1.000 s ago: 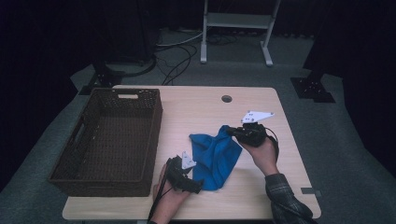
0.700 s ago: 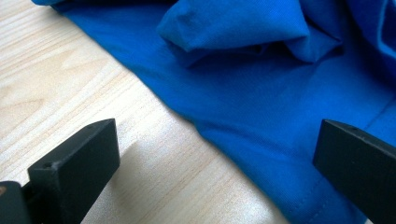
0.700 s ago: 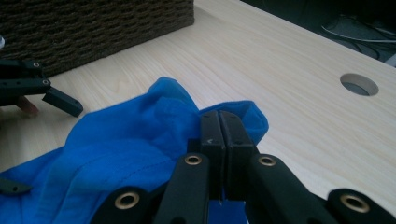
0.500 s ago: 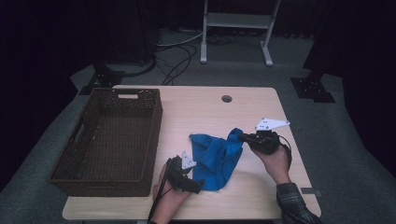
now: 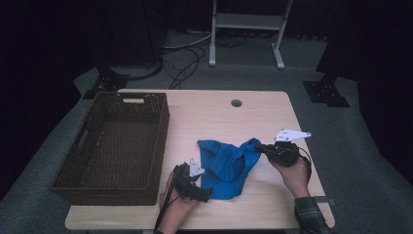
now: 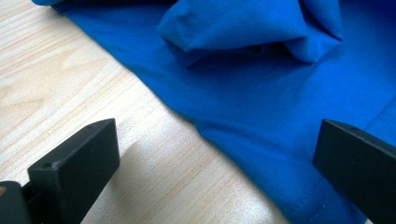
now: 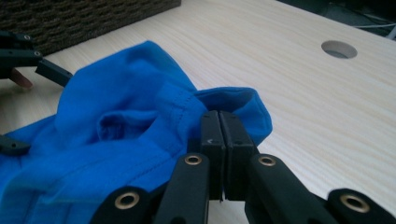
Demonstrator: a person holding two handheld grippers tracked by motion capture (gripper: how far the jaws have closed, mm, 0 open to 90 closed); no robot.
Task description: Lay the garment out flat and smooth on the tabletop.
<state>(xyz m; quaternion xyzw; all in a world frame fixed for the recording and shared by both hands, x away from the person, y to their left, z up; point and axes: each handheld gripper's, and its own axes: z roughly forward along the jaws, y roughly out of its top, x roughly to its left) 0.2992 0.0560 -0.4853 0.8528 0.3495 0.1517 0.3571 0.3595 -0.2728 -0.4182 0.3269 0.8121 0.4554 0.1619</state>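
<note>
Right tongs (image 7: 219, 140) pinched the cloth (image 5: 226, 165) edge to pull it flat; left tongs (image 6: 210, 158) sat spread over its hem on the counter (image 5: 214, 117).

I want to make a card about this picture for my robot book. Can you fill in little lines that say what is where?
Cloth: blue cloth, crumpled on the table
Right gripper: shut on the cloth's right edge
Left gripper: open, jaws either side of the cloth's hem
Basket: brown wicker, left of the cloth, nothing in it
Hole: round, far side of the table
</note>
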